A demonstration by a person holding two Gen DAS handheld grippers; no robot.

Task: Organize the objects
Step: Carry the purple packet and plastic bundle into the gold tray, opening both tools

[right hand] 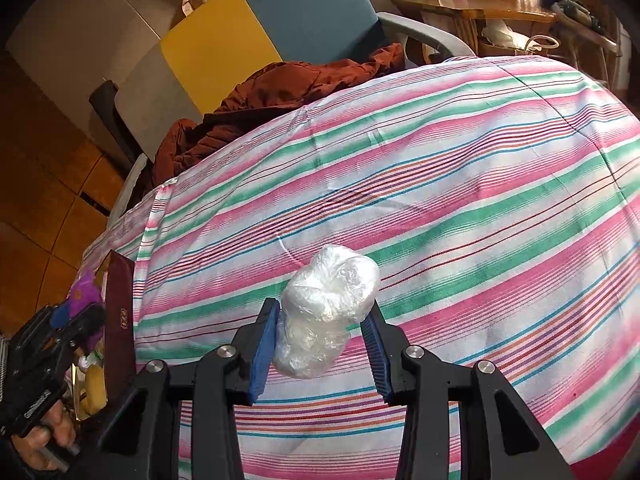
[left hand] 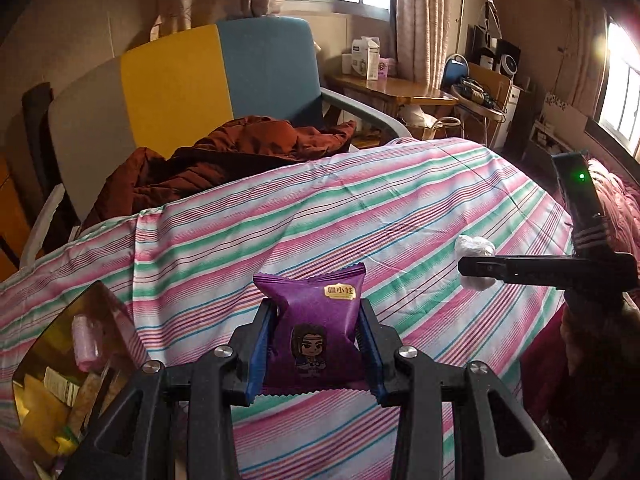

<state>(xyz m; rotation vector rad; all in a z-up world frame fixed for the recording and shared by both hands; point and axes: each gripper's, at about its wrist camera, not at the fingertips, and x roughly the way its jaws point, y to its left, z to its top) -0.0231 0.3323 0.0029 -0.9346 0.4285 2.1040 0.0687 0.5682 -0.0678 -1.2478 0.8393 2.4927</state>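
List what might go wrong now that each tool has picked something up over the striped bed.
1. The left tool pinches the purple snack packet only by its puffed sides; it may slip out or get crushed.
2. The right tool grips a soft clear plastic wad that bulges past the pads and may squeeze free.
3. The open box sits at the bed's edge; a missed drop lands on the floor.

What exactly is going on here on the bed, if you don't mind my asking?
A person is tidying small items off a striped bedspread with two handheld grippers. The left gripper is clamped on a purple snack packet; the right gripper grips a clear plastic-wrapped bundle. An open box of assorted things sits at the bed's left edge.
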